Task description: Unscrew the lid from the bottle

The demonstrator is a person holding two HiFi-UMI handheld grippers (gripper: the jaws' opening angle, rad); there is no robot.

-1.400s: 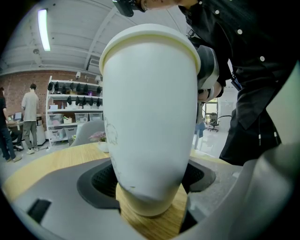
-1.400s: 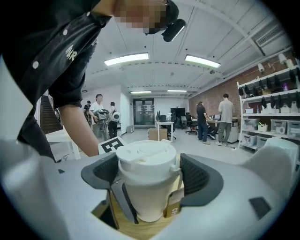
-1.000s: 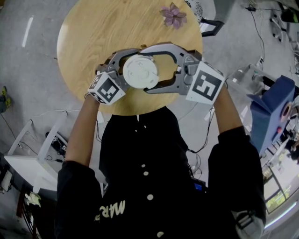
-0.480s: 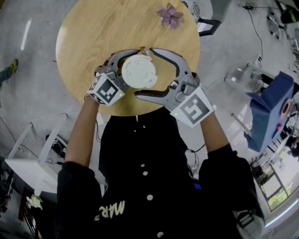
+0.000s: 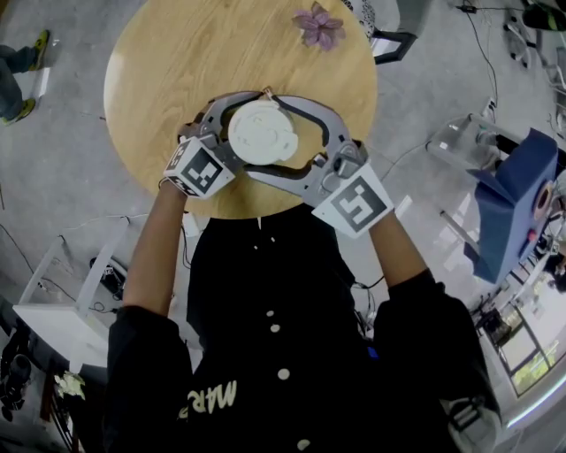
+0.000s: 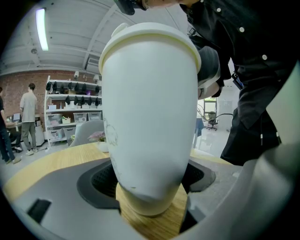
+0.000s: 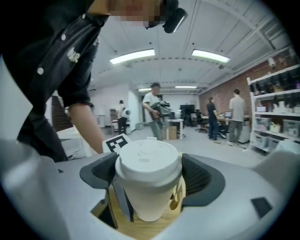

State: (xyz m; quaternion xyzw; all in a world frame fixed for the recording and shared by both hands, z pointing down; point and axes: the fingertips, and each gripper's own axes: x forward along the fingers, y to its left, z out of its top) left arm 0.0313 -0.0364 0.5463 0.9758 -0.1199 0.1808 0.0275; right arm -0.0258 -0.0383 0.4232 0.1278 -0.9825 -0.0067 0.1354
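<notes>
We see the left tool [image 6: 149, 182] clenched on the lower body of the bottle [image 6: 150, 108]. Its dark ribbed pads [image 6: 96, 180] press in from both sides just above the base. The right tool [image 7: 150, 180] is closed round the lid [image 7: 148, 161], and its pads [image 7: 204, 180] meet the lid's rim on either side. The opening is only as wide as the lid itself.

The bottle stands upright on the table [image 5: 177, 53], a little to the near side of the middle, towards the edge where the person stands. It is matte white and smooth, wide at the shoulder and tapering to a narrow foot, much like a cup. The lid is the same white, round, with a stepped rim and a shallow moulded top. The table is round, of pale wood with a fine grain. Both tools are grey with smooth curved jaws, and each carries a cube with black and white square markers.

A purple flower [image 5: 319, 25] lies near the table's far edge, well apart from the bottle.

In the head view the lid hides the whole body of the bottle, and the table's far edge is cut off. A faint mark on the bottle's side in the left gripper view is too pale for us to read. In the right gripper view a yellowish print low on the body is partly covered by a pad.
</notes>
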